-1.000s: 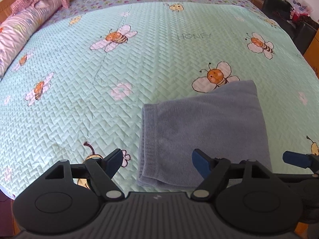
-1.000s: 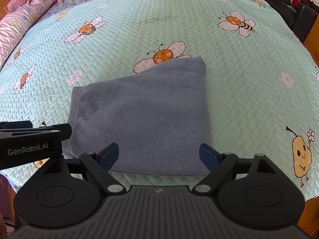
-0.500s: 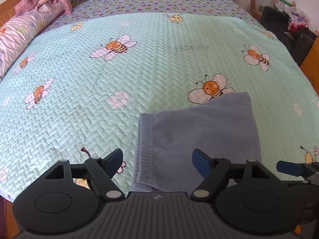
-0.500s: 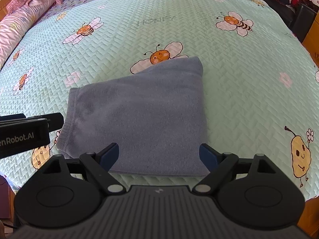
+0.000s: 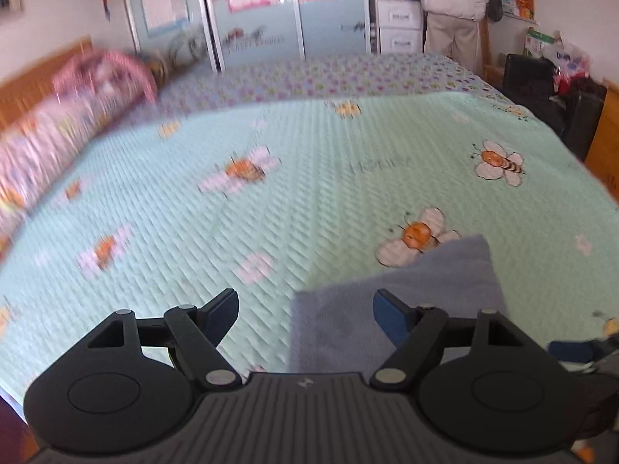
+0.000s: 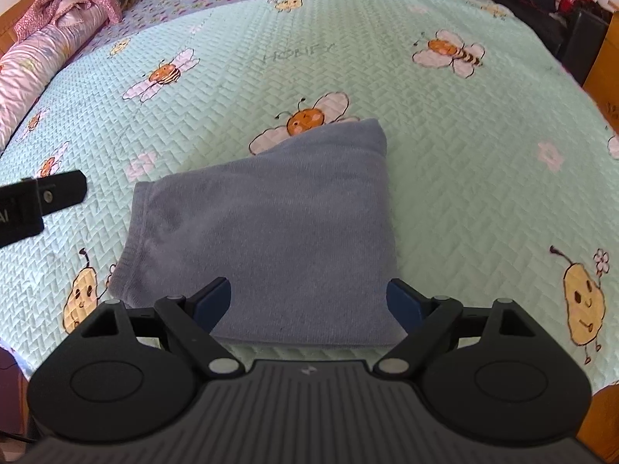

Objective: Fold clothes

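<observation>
A grey-blue garment [image 6: 267,232] lies folded into a compact rectangle on the mint bee-print bedspread [image 6: 464,147], near the bed's front edge. My right gripper [image 6: 309,301] hangs just above the garment's near edge, open, with nothing between its blue pads. In the left wrist view the picture is blurred; the garment [image 5: 406,301] shows at lower right. My left gripper [image 5: 305,313] is open and empty, raised over the garment's left edge. The left gripper's finger [image 6: 58,193] pokes in at the left of the right wrist view.
A rolled pink quilt [image 6: 42,50] lies along the bed's left side by a wooden headboard. Wardrobe doors [image 5: 251,11] and white drawers [image 5: 398,23] stand beyond the bed, and a person [image 5: 452,7] stands there. Dark bags [image 5: 549,89] and wooden furniture crowd the right side.
My left gripper has risen and tipped up, so its view now takes in the far wall and the garment has slid low. The right gripper has barely moved.
</observation>
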Available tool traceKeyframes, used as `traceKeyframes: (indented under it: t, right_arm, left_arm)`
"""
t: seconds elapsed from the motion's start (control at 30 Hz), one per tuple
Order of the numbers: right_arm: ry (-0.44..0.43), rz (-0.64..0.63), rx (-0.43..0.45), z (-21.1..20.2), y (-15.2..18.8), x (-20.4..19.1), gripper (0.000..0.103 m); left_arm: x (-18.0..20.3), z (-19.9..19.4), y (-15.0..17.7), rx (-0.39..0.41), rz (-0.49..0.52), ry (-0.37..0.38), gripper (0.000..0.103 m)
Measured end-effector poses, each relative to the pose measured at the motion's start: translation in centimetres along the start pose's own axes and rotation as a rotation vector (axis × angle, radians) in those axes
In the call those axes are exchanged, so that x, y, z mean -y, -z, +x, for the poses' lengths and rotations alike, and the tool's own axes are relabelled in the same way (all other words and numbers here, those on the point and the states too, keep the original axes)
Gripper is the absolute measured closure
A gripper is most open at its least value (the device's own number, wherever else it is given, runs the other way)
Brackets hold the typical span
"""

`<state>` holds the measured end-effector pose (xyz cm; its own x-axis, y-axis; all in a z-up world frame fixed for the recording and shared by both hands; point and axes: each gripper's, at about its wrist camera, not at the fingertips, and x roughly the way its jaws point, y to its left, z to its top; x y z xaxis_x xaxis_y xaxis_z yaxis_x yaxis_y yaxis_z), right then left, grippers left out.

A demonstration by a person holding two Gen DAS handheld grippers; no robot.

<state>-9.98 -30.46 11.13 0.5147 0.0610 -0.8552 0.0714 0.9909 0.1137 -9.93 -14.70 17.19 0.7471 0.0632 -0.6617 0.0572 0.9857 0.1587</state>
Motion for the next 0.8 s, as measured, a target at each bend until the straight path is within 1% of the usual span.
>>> traceKeyframes:
  t: [0.07,0.1,0.13,0.17,0.2,0.23,0.27,0.3,0.33,0.4,0.43,0.53,0.67,0.73,0.8]
  right_arm:
    - [0.007,-0.001,0.021,-0.3,0.0,0.0,0.015]
    - [0.01,0.002,0.041,-0.6,0.0,0.0,0.015]
    - [0.011,0.005,0.07,-1.0,0.1,0.1,0.015]
    - [0.013,0.007,0.103,-1.5,0.1,0.1,0.015]
    - [0.015,0.008,0.136,-1.9,0.1,0.1,0.015]
    - [0.019,0.009,0.161,-2.2,0.0,0.2,0.015]
    - [0.008,0.011,0.155,-2.0,-0.2,0.4,0.015]
    - [-0.002,0.013,0.15,-1.9,-0.4,0.5,0.015]
    - [-0.018,0.018,0.139,-1.7,-0.6,0.7,0.015]
    - [-0.065,0.054,0.082,-0.7,-0.8,1.4,0.015]
    - [-0.075,0.069,0.057,-0.2,-0.8,1.6,0.015]
    - [-0.026,0.044,0.023,0.7,-0.2,1.1,0.015]
    - [-0.001,0.037,-0.001,1.1,0.1,0.7,0.015]
    - [0.025,0.014,-0.004,1.1,0.0,0.4,0.015]
    - [0.046,-0.006,-0.009,1.2,-0.2,0.1,0.015]
  left_arm:
    - [0.5,-0.7,0.0,0.023,0.021,-0.082,0.024]
    - [0.6,-1.1,0.0,0.051,0.021,-0.099,0.024]
    - [0.6,-1.4,-0.1,0.071,0.019,-0.084,0.023]
    - [0.6,-1.7,-0.2,0.091,0.017,-0.068,0.021]
    - [0.6,-1.8,-0.3,0.087,0.012,-0.042,0.018]
    - [0.6,-1.4,-0.5,0.065,0.006,-0.01,0.011]
    - [0.6,-0.9,-0.5,0.027,0.001,0.035,0.006]
    - [0.7,-0.2,-0.5,-0.015,-0.01,0.08,0.006]
    - [0.7,0.5,-0.2,-0.052,-0.022,0.106,0.006]
    - [1.2,1.5,0.4,-0.105,-0.013,0.12,0.006]
    - [1.4,1.9,0.6,-0.129,-0.007,0.116,0.006]
    - [1.5,2.9,1.1,-0.184,0.005,0.114,0.007]
    - [1.5,3.3,1.3,-0.212,0.021,0.046,0.007]
    - [1.3,3.3,1.4,-0.23,0.021,0.017,0.007]
    - [0.9,3.6,1.5,-0.258,-0.009,0.023,0.007]
